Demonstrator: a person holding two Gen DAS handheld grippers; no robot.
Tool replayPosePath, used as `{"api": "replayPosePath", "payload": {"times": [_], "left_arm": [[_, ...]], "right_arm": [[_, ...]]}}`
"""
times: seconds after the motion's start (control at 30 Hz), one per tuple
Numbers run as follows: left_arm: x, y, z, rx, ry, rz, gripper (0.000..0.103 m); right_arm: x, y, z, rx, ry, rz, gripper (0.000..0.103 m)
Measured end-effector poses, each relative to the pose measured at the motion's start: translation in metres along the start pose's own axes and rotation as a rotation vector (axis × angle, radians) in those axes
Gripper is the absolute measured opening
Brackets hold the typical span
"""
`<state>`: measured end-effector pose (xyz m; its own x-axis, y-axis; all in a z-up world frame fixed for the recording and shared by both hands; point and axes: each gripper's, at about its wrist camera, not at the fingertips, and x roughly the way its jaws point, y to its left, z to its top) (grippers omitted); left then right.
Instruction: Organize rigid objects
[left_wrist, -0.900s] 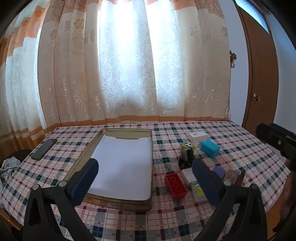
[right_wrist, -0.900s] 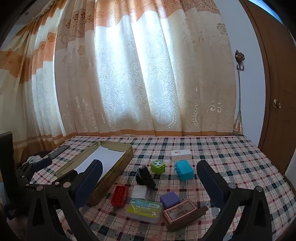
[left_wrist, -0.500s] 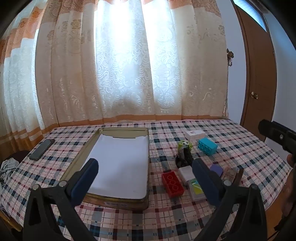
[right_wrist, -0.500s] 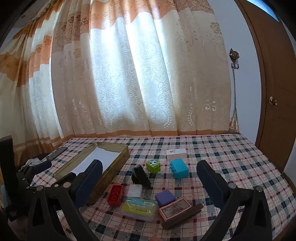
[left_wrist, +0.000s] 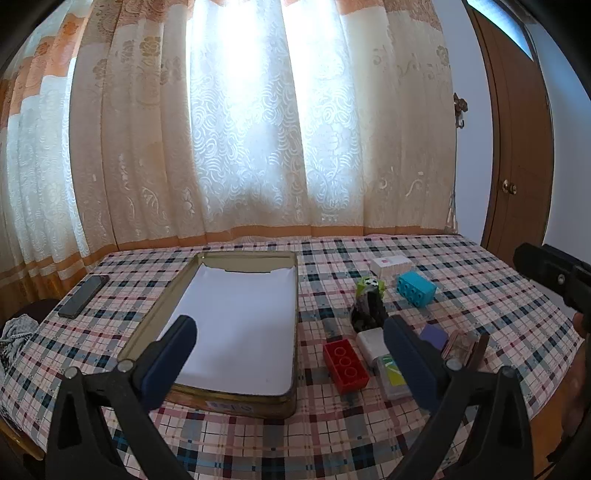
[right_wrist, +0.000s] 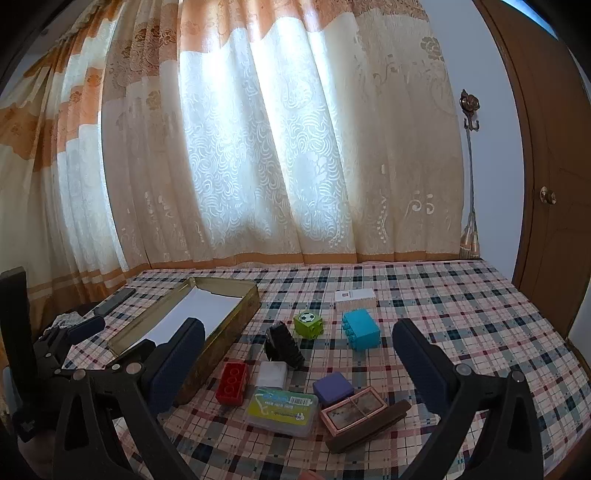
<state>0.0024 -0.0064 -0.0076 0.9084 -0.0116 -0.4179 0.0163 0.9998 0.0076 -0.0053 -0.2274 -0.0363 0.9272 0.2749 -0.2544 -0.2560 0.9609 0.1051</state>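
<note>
A gold metal tray (left_wrist: 294, 317) lined with white paper lies on the checked table; it also shows in the right wrist view (right_wrist: 242, 314). Right of it sit a red brick (left_wrist: 346, 365) (right_wrist: 231, 382), white block (right_wrist: 272, 373), black object (right_wrist: 282, 345), green football cube (right_wrist: 308, 324), teal brick (right_wrist: 361, 329), purple block (right_wrist: 332, 387), clear plastic case (right_wrist: 282, 406), pink box (right_wrist: 352, 408) and white box (right_wrist: 355, 296). My left gripper (left_wrist: 290, 360) is open and empty above the tray's near end. My right gripper (right_wrist: 299, 363) is open and empty above the cluster.
A dark phone (left_wrist: 84, 296) lies at the table's left edge, with crumpled cloth (left_wrist: 16, 330) beyond it. Curtains (left_wrist: 258, 129) hang behind the table. A brown door (left_wrist: 517, 155) stands at the right. The other gripper shows at the left of the right wrist view (right_wrist: 70, 332).
Both views have shifted slightly; the table objects sit a little lower and nearer in frame. Both grippers stay open and nothing on the table has moved.
</note>
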Motion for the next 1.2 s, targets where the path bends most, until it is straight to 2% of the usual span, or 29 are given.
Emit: {"api": "replayPosePath", "payload": {"times": [0.8, 1.2], "left_arm": [[0.01, -0.002, -0.008, 0.006, 0.014, 0.019, 0.103], [0.028, -0.017, -0.017, 0.025, 0.048, 0.024, 0.103]], "right_arm": [[0.012, -0.006, -0.016, 0.029, 0.05, -0.008, 0.102], [0.03, -0.034, -0.037, 0.107, 0.122, -0.083, 0.102]]}}
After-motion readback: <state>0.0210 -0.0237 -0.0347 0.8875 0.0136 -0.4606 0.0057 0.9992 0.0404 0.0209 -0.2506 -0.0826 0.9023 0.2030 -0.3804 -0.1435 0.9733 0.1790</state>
